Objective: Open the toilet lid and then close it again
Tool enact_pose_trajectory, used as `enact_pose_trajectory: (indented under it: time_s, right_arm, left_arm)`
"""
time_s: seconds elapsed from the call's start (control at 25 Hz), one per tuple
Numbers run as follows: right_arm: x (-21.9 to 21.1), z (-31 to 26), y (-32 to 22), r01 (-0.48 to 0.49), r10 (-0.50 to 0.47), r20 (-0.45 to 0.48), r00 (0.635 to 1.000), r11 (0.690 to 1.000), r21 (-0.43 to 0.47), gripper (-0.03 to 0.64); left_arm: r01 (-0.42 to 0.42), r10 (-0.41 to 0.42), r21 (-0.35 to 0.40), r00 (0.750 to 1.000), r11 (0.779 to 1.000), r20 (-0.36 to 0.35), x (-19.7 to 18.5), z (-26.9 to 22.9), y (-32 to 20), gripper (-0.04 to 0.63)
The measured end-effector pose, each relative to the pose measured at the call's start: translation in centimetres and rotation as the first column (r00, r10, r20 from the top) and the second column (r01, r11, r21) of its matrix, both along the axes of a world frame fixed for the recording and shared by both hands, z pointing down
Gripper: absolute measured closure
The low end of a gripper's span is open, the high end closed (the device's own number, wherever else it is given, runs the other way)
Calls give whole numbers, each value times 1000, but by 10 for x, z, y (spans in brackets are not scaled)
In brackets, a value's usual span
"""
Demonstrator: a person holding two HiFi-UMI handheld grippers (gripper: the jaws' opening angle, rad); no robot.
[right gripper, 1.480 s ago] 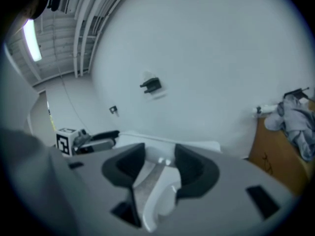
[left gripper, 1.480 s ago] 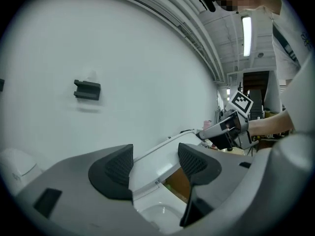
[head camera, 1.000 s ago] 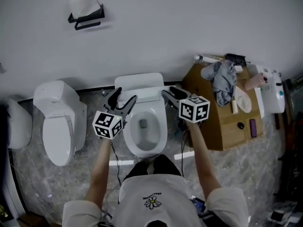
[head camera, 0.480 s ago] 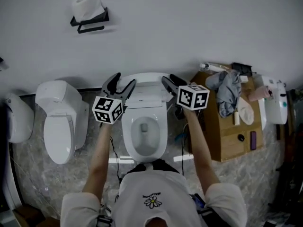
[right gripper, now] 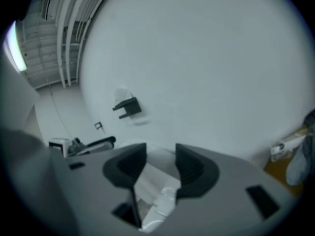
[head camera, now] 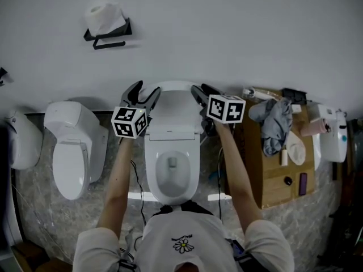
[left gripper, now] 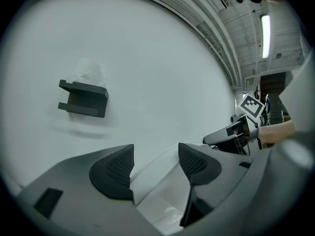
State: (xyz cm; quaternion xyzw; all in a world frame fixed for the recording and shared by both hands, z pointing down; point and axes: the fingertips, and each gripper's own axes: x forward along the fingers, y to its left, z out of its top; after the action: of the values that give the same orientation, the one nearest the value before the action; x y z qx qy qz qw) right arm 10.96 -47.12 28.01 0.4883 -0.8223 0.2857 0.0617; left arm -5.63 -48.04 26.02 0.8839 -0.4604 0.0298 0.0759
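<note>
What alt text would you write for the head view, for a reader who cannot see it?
A person's left hand-held gripper and right hand-held gripper flank the raised lid of a white toilet, seen from above. Another toilet stands left, a wooden cabinet right.

right claw [right gripper: 161,157] jaws apart | toilet lid [right gripper: 150,179] between them | wall holder [right gripper: 127,107] beyond

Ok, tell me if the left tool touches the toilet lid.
Cannot tell: in the left gripper view the lid sits between the left tool's open jaws, contact unclear.

Pale wall [head camera: 238,33], grey marbled floor [head camera: 34,208]
</note>
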Motion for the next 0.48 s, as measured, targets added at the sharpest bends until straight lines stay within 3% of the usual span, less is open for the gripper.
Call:
enact_pose_trajectory:
  time_s: [0.48]
  right_arm:
    - [1,3,-62,-28,27,-85,996,1000,-4,426]
  left_arm:
    - [54,-53,-25,998,998,26,-1,6,-62,291]
